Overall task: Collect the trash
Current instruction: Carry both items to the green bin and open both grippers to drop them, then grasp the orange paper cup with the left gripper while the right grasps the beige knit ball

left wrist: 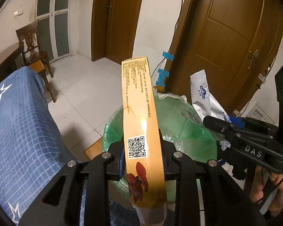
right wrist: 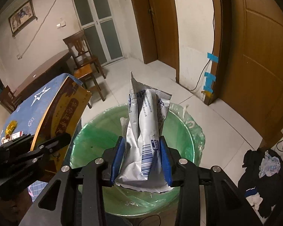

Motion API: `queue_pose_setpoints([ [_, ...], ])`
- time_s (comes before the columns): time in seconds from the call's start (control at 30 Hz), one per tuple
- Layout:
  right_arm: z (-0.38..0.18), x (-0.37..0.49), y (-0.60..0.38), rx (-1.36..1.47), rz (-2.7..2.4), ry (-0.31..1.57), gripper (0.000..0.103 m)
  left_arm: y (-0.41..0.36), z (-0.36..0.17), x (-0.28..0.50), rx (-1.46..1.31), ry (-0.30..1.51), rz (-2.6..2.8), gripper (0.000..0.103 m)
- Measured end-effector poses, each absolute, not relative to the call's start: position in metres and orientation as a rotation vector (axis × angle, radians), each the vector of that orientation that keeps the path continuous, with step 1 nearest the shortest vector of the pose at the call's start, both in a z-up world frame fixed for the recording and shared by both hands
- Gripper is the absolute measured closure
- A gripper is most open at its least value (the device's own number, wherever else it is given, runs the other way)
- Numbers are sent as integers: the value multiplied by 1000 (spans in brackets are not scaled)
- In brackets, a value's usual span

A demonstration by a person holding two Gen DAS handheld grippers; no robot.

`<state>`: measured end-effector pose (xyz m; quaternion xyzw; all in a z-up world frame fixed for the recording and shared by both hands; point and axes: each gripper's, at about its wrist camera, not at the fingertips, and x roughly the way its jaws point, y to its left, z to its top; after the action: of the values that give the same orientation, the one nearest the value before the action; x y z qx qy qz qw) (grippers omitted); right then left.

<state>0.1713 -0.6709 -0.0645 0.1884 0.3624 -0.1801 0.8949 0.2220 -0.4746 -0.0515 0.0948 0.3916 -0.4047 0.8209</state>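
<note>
My left gripper [left wrist: 142,162] is shut on a flat orange-brown cardboard box [left wrist: 139,113] with a QR code, held edge-on above the bin. The green-lined trash bin [left wrist: 188,128] stands open right under it. My right gripper [right wrist: 141,162] is shut on a crumpled silver-white foil pouch [right wrist: 147,124] with blue print, upright over the same bin [right wrist: 96,131]. In the left wrist view the right gripper [left wrist: 214,122] holds the pouch [left wrist: 201,96] at the right. In the right wrist view the left gripper [right wrist: 53,141] holds the box [right wrist: 62,116] at the left.
A table under a blue checked cloth [left wrist: 19,122] stands left of the bin, with small scraps [right wrist: 9,131] on it. Wooden chairs [right wrist: 83,56] and a dark table stand behind. Brown doors [left wrist: 231,37] are at the right. Dark clothing [right wrist: 263,179] lies on the floor right of the bin.
</note>
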Motion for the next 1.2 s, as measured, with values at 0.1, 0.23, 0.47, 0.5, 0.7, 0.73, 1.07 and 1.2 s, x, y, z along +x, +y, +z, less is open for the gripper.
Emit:
queue_pose_setpoints([
  [0.1, -69, 169, -661, 391, -373, 753, 65, -478, -54, 224, 200, 842, -856, 77],
  [0.23, -72, 167, -653, 389, -371, 752, 65, -482, -54, 223, 201, 847, -851, 77],
  [0.47, -77, 161, -642, 389, -372, 756, 64, -482, -57, 225, 203, 859, -848, 77],
  [0.5, -78, 161, -641, 388, -372, 756, 64, -482, -59, 226, 204, 860, -847, 76],
  [0.7, -78, 153, -645, 415, -380, 715, 50, -484, -60, 224, 220, 847, -830, 39],
  [0.73, -77, 151, -646, 424, -383, 704, 47, -483, -59, 223, 224, 829, -820, 33],
  [1.07, -75, 125, -633, 444, -393, 660, 41, -460, -54, 219, 220, 811, -794, 27],
  [1.2, -65, 110, -609, 414, -376, 612, 37, -438, -49, 211, 219, 794, -786, 27],
])
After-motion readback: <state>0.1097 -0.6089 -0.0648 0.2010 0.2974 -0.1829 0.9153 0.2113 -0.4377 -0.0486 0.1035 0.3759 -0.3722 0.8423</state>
